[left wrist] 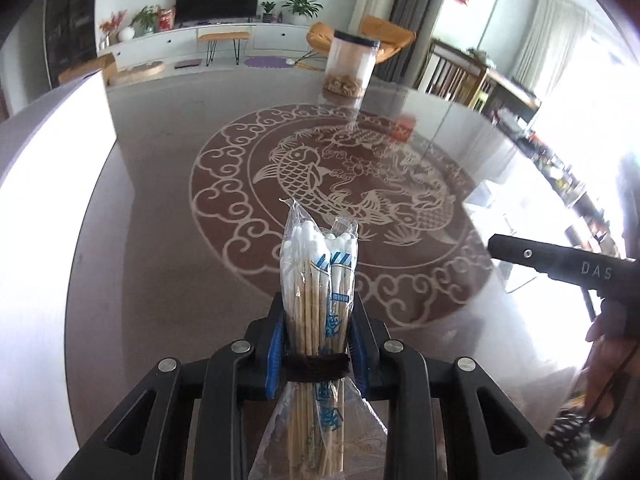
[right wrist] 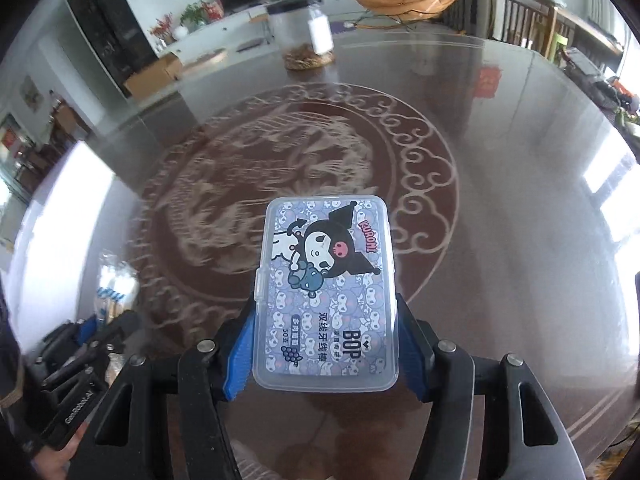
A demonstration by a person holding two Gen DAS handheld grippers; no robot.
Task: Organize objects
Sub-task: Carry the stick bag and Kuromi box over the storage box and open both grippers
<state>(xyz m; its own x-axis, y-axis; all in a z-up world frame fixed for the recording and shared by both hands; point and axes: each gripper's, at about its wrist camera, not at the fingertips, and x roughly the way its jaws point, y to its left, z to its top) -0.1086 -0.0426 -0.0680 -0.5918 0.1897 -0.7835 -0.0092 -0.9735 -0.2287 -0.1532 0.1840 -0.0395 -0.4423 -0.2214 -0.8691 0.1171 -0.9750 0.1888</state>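
Note:
My left gripper (left wrist: 316,320) is shut on a plastic bag of cotton swabs (left wrist: 316,264), bound with a dark band, held above the glossy round table (left wrist: 160,184). My right gripper (right wrist: 324,328) is shut on a clear flat box of floss picks (right wrist: 326,288) with a cartoon label, held above the same table (right wrist: 500,200). The left gripper with the swab bag (right wrist: 114,284) shows at the lower left of the right wrist view. The right gripper's body (left wrist: 560,264) shows at the right edge of the left wrist view.
A clear plastic jar (left wrist: 352,68) with brownish contents at its bottom stands at the table's far side; it also shows in the right wrist view (right wrist: 302,36). The table bears a fish and cloud pattern (left wrist: 332,196). Beyond are a TV cabinet, plants and an orange chair.

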